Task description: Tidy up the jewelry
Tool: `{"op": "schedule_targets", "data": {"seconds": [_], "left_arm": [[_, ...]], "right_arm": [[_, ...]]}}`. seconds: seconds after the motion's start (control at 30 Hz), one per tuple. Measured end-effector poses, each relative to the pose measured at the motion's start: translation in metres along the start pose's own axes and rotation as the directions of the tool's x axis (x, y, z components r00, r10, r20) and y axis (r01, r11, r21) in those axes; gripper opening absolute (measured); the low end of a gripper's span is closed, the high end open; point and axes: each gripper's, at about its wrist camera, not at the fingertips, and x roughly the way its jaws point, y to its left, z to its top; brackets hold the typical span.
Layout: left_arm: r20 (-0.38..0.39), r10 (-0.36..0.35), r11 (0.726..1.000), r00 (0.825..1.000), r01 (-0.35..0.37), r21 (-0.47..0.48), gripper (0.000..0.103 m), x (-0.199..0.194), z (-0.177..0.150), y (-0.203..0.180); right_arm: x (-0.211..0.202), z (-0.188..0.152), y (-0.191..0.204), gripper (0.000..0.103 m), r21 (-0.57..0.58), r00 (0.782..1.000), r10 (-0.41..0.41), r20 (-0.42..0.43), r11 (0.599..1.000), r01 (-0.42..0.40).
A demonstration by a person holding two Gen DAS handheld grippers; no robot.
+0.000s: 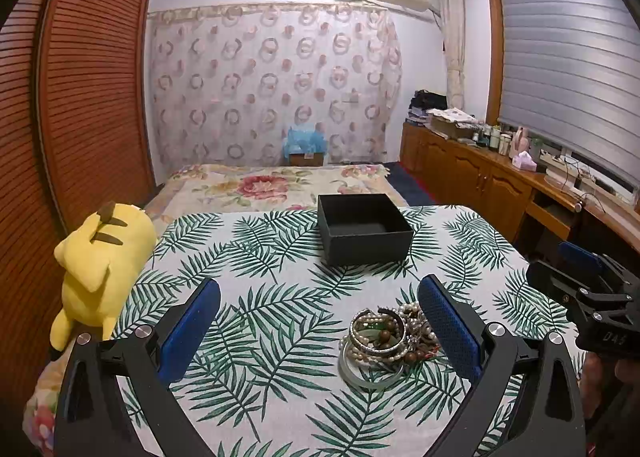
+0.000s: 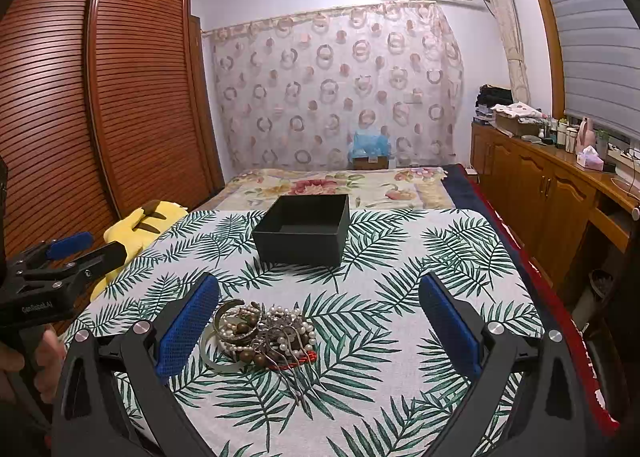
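two wrist views look across a table covered in a white cloth printed with green palm fronds (image 1: 280,321), set in a bedroom. near the front of the table lies one tangled heap of jewelry (image 1: 386,335). further back, well apart from the heap, stands one black open box (image 1: 362,231) with no lid in sight. what shows of its inside is bare and dark, so by the look of it nothing has gone in yet. the task seems to be at its very start, with the whole heap left to sort and move.

the left gripper (image 1: 320,331) hangs above the near part of the table with its jaws spread wide and nothing between them. the heap sits just inside its right-hand finger. the right gripper (image 2: 320,331) is likewise spread wide and holds nothing, with the heap just inside its left-hand finger. neither gripper touches the jewelry. each gripper also shows at the edge of the other's view, and part of a hand (image 2: 44,357) grips the left one's handle.

counting the heap exactly is not possible, as the pieces overlap. what can be told apart: one pale green bangle (image 1: 370,377) at the bottom, at least one patterned metal cuff (image 2: 232,315), several strands of pearl beads, a strand of large brown wooden beads, one short red bead strand (image 2: 298,362), and thin silver chains trailing toward the camera.

one yellow plush toy (image 1: 102,257) lies at the table's left edge. beyond are a bed with a floral cover, a slatted wooden wardrobe, a patterned curtain and a long wooden cabinet.
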Motion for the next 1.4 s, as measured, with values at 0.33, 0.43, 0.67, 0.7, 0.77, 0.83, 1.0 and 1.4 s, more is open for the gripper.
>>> {"op": "schedule_targets", "data": {"seconds": [0.33,0.43,0.67,0.7,0.77,0.83,1.0,1.4], "left_arm": [[0.004,-0.003,1.0,1.0,0.003,0.001,0.096,-0.0017,0.0011,-0.0015],[0.005,-0.002,1.0,1.0,0.002,0.001,0.096,-0.0019,0.0016,-0.0021],[0.005,-0.003,1.0,1.0,0.003,0.0,0.096,-0.0022,0.0012,-0.0011],[0.005,-0.004,1.0,1.0,0.004,0.001,0.096,-0.0025,0.0014,-0.0013],[0.006,-0.003,1.0,1.0,0.003,0.0,0.096,-0.0024,0.0011,-0.001],[0.007,-0.004,1.0,1.0,0.004,0.0,0.096,-0.0031,0.002,-0.0017],[0.007,-0.003,1.0,1.0,0.003,0.0,0.096,-0.0032,0.0016,-0.0015],[0.009,-0.003,1.0,1.0,0.003,0.0,0.096,-0.0033,0.0009,-0.0016]], "right_arm": [[-0.0013,0.0022,0.0005,0.101,-0.001,1.0,0.0,0.002,1.0,0.0],[-0.0012,0.0021,0.0007,0.101,-0.002,1.0,-0.001,0.002,1.0,0.001],[-0.0009,0.0013,0.0005,0.101,-0.002,1.0,0.0,0.003,1.0,0.0],[-0.0012,0.0016,0.0007,0.101,-0.002,1.0,0.0,0.003,1.0,0.0],[-0.0009,0.0011,0.0005,0.101,-0.002,1.0,-0.001,0.004,1.0,0.001],[0.0005,0.0013,0.0024,0.101,-0.002,1.0,0.0,0.004,1.0,0.0],[-0.001,0.0027,0.0036,0.101,0.0,1.0,0.0,0.003,1.0,0.0],[-0.001,0.0022,0.0033,0.101,-0.001,1.0,0.0,0.005,1.0,0.0]]}}
